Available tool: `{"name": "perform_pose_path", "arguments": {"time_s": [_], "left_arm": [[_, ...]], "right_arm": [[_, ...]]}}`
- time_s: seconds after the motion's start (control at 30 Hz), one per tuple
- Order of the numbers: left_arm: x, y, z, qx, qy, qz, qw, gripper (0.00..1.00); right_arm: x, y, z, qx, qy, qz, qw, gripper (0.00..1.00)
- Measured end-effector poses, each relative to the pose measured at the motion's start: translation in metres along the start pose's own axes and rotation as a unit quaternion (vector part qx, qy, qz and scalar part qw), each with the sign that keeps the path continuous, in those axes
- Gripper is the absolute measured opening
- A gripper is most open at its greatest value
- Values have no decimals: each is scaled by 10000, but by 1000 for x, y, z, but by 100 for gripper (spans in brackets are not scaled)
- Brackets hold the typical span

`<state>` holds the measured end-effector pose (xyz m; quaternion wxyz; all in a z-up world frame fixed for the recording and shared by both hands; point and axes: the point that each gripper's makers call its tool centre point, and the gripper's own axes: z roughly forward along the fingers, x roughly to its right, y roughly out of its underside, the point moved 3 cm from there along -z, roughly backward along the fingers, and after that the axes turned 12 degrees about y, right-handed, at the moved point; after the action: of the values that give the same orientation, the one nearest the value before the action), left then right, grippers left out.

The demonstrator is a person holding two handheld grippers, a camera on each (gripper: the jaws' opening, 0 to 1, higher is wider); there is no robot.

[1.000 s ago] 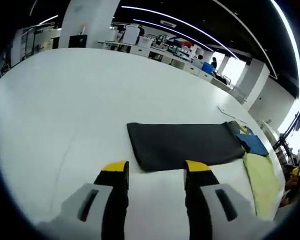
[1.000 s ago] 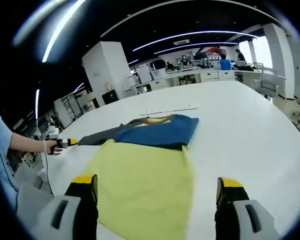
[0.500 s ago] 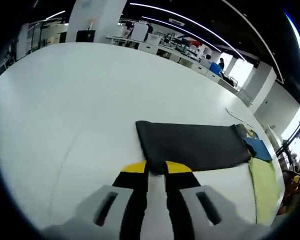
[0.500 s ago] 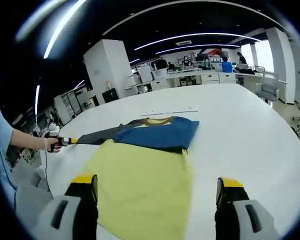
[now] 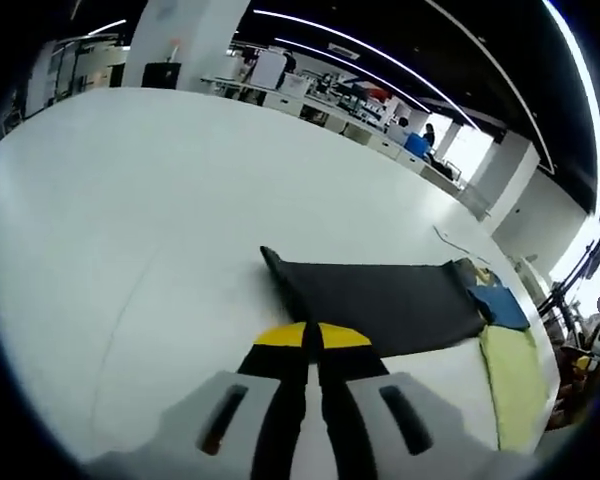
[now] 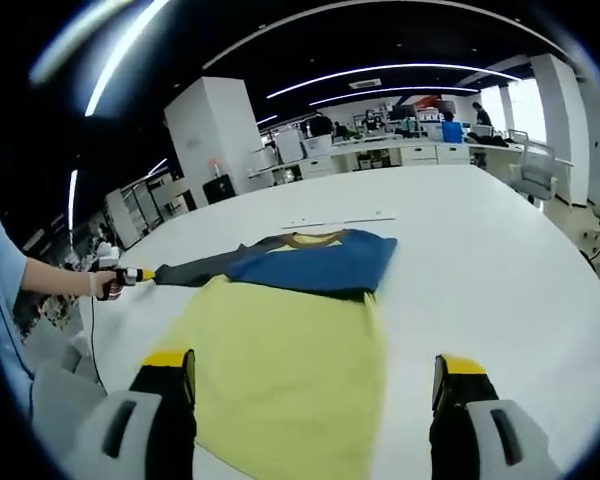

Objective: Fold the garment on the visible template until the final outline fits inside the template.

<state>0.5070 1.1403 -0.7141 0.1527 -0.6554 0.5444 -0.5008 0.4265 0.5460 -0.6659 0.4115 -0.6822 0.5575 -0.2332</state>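
Observation:
A blue garment (image 6: 315,265) with a tan collar lies on the white table (image 6: 480,250), its front part on a yellow sheet (image 6: 290,380). A long dark grey part (image 5: 380,300) stretches away from the blue cloth (image 5: 500,305) and yellow sheet (image 5: 505,375). My left gripper (image 5: 312,335) is shut on the near edge of that dark part, whose far corner curls up. In the right gripper view the left gripper (image 6: 140,275) holds the dark part's end (image 6: 195,270) just off the table. My right gripper (image 6: 315,362) is open above the yellow sheet, its jaws wide apart.
A person's hand (image 6: 102,285) holds the left gripper at the table's edge. A thin white strip (image 6: 340,219) lies beyond the collar. The broad white tabletop (image 5: 130,200) spreads to the left. Office desks and people are far behind.
My left gripper went from open to shut on the dark part's near edge, and the fabric's end now rises slightly. The right gripper has not moved.

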Motion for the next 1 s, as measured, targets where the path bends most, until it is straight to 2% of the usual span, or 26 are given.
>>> {"name": "perform_pose_path", "arguments": {"time_s": [0.13,0.23,0.3,0.4,0.5,0.7,1.0], "left_arm": [[21,-15,3,115,160,11,9998,0],[53,-28,6,295,483,127,9983,0],[73,-32,9,270,627,324,9971,0],[99,-32,17,200,832,521,9950,0],[117,-30,25,176,960,594,9935,0],[163,-29,43,179,1187,630,9908,0],[231,-33,80,243,1546,717,9851,0]], "right_arm": [[-3,-1,-2,79,-131,-30,9999,100],[-2,0,-5,104,-189,-62,9997,100],[1,2,-8,106,-224,-61,9997,100],[7,1,-17,210,-273,-13,9994,100],[16,4,-23,221,-289,-43,9993,100],[40,6,-36,308,-281,69,9991,100],[67,9,-41,323,-407,132,9986,98]]}}
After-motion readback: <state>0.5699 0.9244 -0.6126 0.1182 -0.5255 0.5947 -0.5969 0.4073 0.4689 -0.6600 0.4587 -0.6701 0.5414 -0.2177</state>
